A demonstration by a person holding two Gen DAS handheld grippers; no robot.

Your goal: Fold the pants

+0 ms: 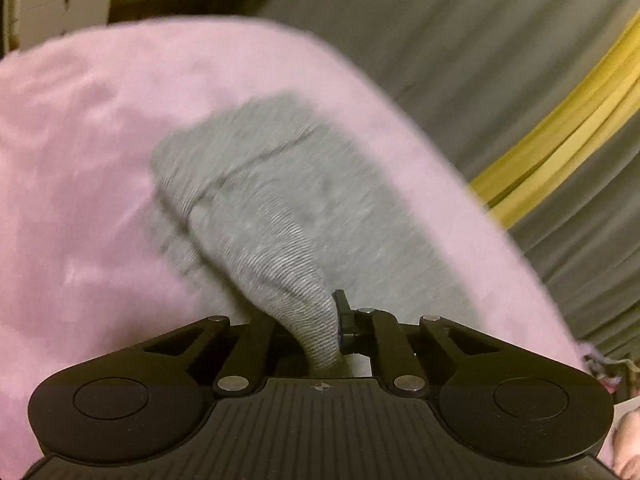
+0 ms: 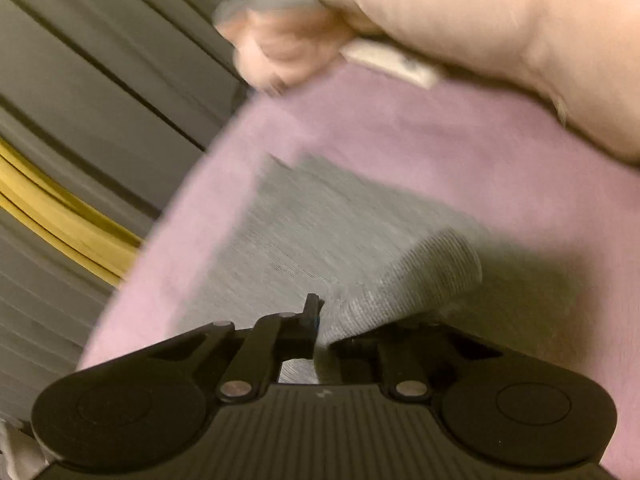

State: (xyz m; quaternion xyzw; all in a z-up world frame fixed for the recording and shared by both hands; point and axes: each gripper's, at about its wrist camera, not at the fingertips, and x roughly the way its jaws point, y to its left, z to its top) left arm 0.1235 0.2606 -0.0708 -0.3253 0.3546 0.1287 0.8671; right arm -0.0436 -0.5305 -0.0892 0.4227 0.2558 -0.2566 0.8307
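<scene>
Grey ribbed pants (image 1: 280,216) lie on a pink blanket (image 1: 80,200). Left view: left gripper (image 1: 324,332) is clamped on a raised fold, probably to carry it over. Right view: right gripper (image 2: 320,320) pinches another edge likewise. Beyond the blanket, grey pleated curtain (image 2: 80,80) with yellow band (image 2: 60,216).

A pink fuzzy blanket (image 1: 80,160) spreads ahead of the jaws in both wrist views, blurred by motion. Beyond its edge hang grey pleated curtains (image 1: 500,40), to the right of the left jaws and to the left of the right jaws, crossed by a yellow band (image 2: 60,216). Light is dim and warm.
</scene>
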